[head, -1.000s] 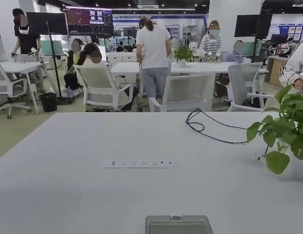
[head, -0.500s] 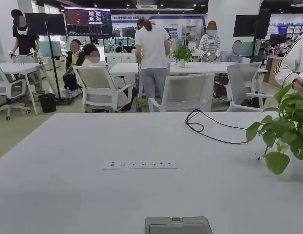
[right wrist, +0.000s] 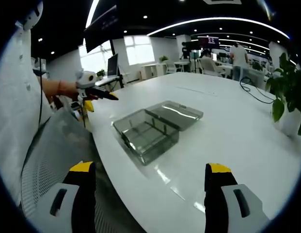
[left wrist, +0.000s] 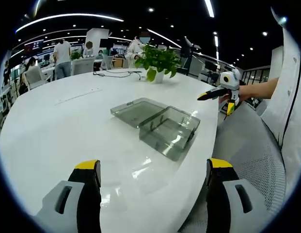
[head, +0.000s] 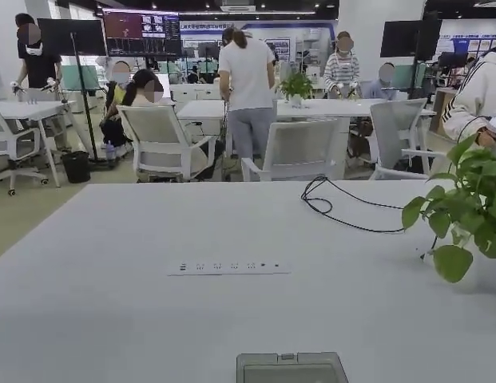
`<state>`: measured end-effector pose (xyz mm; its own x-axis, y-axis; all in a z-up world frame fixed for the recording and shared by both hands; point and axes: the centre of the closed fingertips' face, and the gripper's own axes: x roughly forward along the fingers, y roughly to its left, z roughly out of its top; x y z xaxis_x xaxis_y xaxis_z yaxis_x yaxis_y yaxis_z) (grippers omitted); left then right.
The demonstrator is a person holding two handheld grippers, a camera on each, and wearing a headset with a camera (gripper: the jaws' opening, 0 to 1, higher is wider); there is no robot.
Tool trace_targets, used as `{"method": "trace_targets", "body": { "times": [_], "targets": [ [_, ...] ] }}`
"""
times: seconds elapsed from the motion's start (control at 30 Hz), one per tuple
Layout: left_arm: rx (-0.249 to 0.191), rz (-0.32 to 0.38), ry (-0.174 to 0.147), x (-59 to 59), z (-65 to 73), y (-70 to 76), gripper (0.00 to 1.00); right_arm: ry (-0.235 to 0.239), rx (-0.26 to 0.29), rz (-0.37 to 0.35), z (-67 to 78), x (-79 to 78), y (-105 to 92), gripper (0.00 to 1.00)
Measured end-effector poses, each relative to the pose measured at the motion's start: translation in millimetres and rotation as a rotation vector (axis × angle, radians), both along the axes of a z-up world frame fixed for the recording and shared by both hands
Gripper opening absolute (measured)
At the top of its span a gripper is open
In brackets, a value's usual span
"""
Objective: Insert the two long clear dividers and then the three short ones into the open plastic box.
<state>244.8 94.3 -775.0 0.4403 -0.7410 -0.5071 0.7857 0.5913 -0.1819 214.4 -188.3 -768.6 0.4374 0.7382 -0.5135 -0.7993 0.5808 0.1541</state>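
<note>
The open plastic box [left wrist: 157, 124] lies near the edge of the white worktop [left wrist: 58, 126], its lid folded flat beside it. The left claw [left wrist: 152, 167] and right claw [right wrist: 150, 167] are both spread and grip nothing. Farther off are a potted plant [head: 463, 211], a black cable [head: 335, 215] and a socket strip [head: 228, 267]. The head view's lower edge cuts the box off.

The white table [head: 112, 319] carries the open plastic box [head: 291, 369] at 6 o'clock, a socket strip [head: 228, 267] at centre, a black cable [head: 343, 217] at 1 o'clock and a potted plant [head: 454, 265] at 3 o'clock.
</note>
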Motion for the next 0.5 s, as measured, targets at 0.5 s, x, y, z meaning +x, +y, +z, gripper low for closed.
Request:
{"method": "trace_targets", "body": {
  "times": [0.5],
  "targets": [
    [0.048, 0.091, 0.081, 17.1, -14.7, 25.3, 0.8, 0.008, 0.007, -0.003, -0.7, 1.8, 1.5, 0.93]
  ]
}}
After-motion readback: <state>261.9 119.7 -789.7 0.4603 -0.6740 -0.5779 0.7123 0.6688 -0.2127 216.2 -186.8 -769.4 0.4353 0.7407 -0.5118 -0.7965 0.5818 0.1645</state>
